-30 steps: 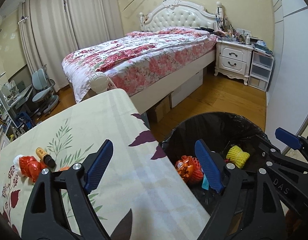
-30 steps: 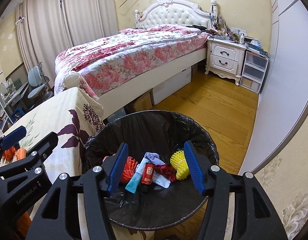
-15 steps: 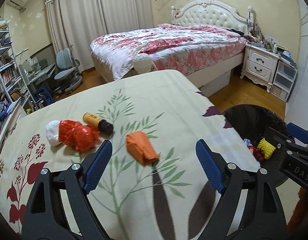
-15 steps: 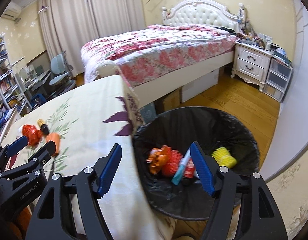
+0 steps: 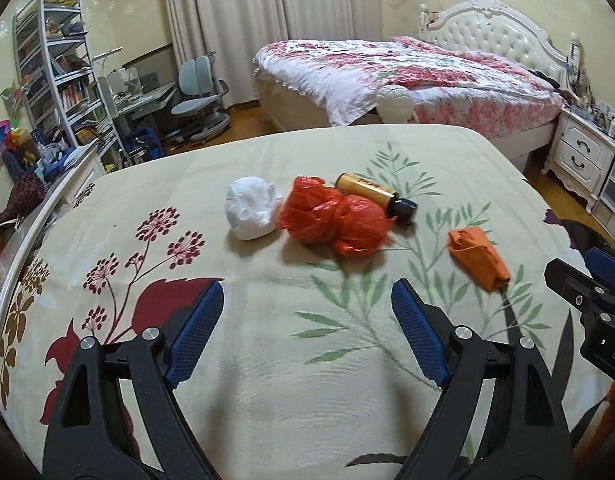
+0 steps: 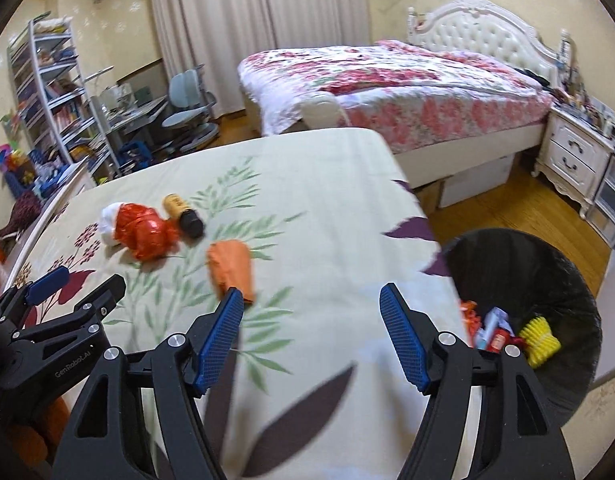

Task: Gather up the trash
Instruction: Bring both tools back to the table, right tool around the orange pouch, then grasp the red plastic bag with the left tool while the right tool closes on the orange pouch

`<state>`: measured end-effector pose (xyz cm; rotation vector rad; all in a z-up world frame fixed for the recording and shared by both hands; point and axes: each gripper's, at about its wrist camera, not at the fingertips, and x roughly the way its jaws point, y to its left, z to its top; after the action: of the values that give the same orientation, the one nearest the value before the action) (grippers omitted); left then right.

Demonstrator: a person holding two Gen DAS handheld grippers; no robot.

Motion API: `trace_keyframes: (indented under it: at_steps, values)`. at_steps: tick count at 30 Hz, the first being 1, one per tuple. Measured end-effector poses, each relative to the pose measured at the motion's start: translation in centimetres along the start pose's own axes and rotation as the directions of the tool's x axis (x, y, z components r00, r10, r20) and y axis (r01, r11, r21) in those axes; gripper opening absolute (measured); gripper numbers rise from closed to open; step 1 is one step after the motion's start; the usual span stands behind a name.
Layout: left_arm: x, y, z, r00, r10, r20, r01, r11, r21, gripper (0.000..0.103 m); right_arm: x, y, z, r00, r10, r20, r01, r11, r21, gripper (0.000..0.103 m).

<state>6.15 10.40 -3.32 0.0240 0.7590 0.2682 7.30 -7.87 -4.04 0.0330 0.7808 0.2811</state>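
Note:
On the floral tablecloth (image 5: 307, 380) lie a white crumpled wad (image 5: 249, 208), a red plastic bag (image 5: 335, 218), a yellow bottle with a black cap (image 5: 373, 196) and an orange packet (image 5: 477, 258). My left gripper (image 5: 307, 300) hovers open over the cloth, short of the red bag, nothing between its fingers. My right gripper (image 6: 311, 308) is open and empty above the table's right part, its left fingertip just before the orange packet (image 6: 231, 268). The black-lined trash bin (image 6: 547, 280) stands beside the table on the right, holding several pieces of trash, among them a yellow brush (image 6: 541, 340).
A bed with a floral quilt (image 5: 407, 76) stands behind the table, a white nightstand (image 6: 571, 160) to its right. Shelves, a desk and a grey chair (image 5: 199, 96) fill the far left. Wooden floor (image 6: 519, 208) runs between bed and bin.
Both views swung left from over the bin to over the table. The trash on the cloth now lies ahead of the left gripper. The right jaws stand a little wider.

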Motion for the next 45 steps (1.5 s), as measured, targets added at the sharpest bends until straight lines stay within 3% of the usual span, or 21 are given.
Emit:
trace_keyframes:
  at_steps: [5, 10, 13, 14, 23, 45]
  values:
    - [0.3, 2.0, -0.1, 1.0, 0.013, -0.019, -0.014, 0.999, -0.033, 0.084, 1.7, 2.6, 0.7, 0.999, 0.036, -0.034, -0.037, 0.998, -0.047, 0.069]
    - [0.6, 2.3, -0.1, 1.0, 0.003, -0.027, -0.004, 0.999, -0.044, 0.084, 3.6, 3.6, 1.0, 0.995, 0.044, -0.085, -0.05, 0.997, -0.064, 0.05]
    - [0.7, 2.1, 0.0, 1.0, -0.004, -0.027, 0.003, 0.999, -0.034, 0.084, 4.5, 3.7, 1.0, 0.992, 0.049, -0.113, -0.057, 0.996, -0.069, 0.032]
    - [0.9, 2.0, 0.1, 1.0, -0.008, -0.027, 0.007, 0.999, -0.034, 0.084, 4.6, 3.6, 1.0, 0.992, 0.05, -0.114, -0.058, 0.996, -0.068, 0.031]
    - [2.3, 1.1, 1.5, 0.998, -0.051, -0.037, 0.049, 0.998, -0.043, 0.084, 5.2, 2.5, 2.3, 0.994, 0.03, -0.105, -0.035, 0.998, -0.047, 0.031]
    - [6.2, -1.2, 4.4, 0.995, -0.063, -0.075, 0.06, 0.997, -0.041, 0.085, 6.4, 1.5, 3.4, 0.992, 0.067, -0.104, -0.07, 0.997, -0.026, 0.031]
